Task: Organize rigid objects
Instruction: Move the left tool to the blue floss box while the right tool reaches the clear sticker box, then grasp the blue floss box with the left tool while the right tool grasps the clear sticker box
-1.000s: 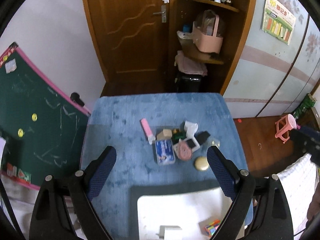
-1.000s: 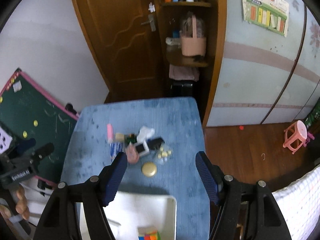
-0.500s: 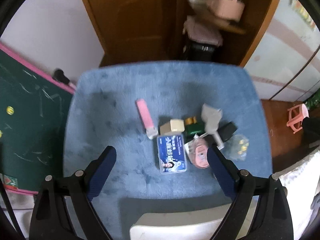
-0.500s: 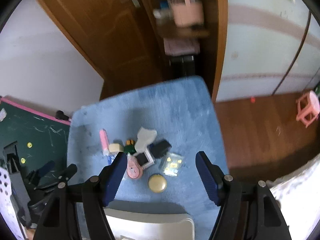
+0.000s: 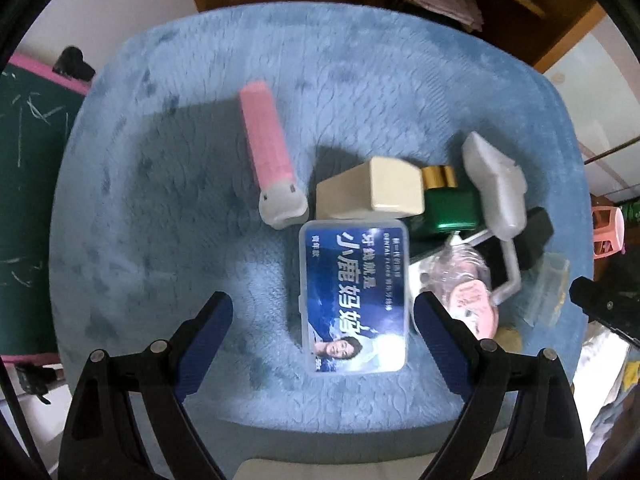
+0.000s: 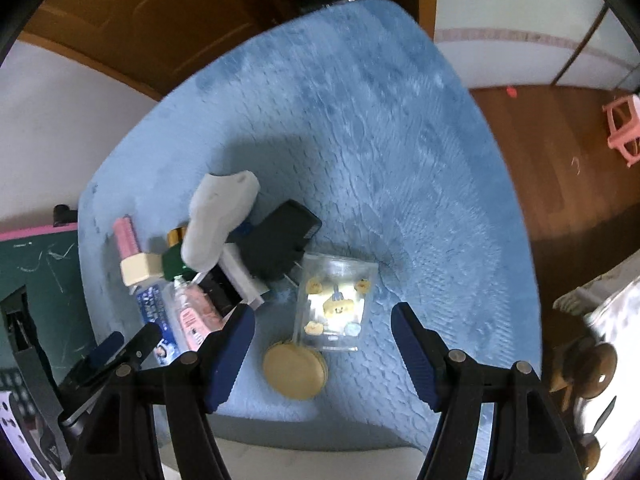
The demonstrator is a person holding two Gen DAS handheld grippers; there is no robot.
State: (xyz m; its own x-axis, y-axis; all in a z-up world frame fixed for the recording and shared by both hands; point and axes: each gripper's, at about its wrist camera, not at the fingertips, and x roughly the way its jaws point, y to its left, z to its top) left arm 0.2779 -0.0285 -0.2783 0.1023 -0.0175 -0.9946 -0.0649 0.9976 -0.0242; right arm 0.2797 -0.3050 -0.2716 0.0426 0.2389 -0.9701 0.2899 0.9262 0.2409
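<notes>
**Both grippers hang over the clutter, nothing gripped**

The left gripper point(image 5: 323, 316) points down at the blue plush counter point(image 5: 168, 208) with its jaws spread wide and empty. The clear dental floss box point(image 5: 355, 295) with the blue label lies flat between them, its near half level with the fingertips, apart from both pads. Just beyond it sit a cream block point(image 5: 394, 190) and a pink tube point(image 5: 267, 147) with a grey cap, the cap close to the box's far left corner. A green bottle point(image 5: 451, 207) with a gold cap lies right of the cream block, under a grey plastic piece point(image 5: 496, 188).

The right gripper point(image 6: 323, 338) also has its jaws apart, holding nothing. Between them lie a clear sticker packet point(image 6: 334, 306) and, nearer the camera, a round tan disc point(image 6: 294, 372), neither touching a pad. A black adapter point(image 6: 280, 246) rests just beyond the packet.

The pink packet point(image 5: 472, 304) in clear wrap is partly hidden behind the left gripper's right-hand jaw, and what it contains cannot be made out. A white rim at the bottom of both views is cut off by the frame. The room's edges are blurred.
</notes>
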